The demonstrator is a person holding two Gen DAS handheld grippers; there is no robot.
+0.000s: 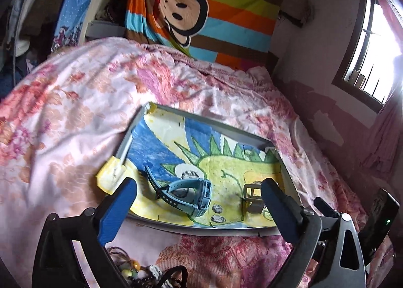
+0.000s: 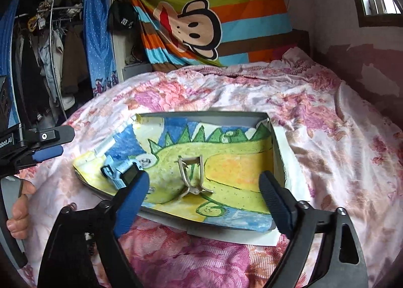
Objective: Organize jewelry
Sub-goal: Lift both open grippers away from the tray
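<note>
A bed covered in a pink floral bedspread (image 1: 75, 111) fills the room, with a striped monkey blanket (image 2: 201, 23) hanging behind and a barred window (image 1: 370, 43) to one side. On the bed lies a shallow grey tray (image 1: 201, 116) lined with a crayon dinosaur drawing (image 2: 226, 162). A blue watch (image 1: 186, 192) and a metal clip (image 2: 191, 174) rest inside. The left gripper (image 1: 199, 187) and right gripper (image 2: 204, 182) both gape wide, holding nothing. Beads (image 1: 133, 270) at the bottom edge are cut off.
</note>
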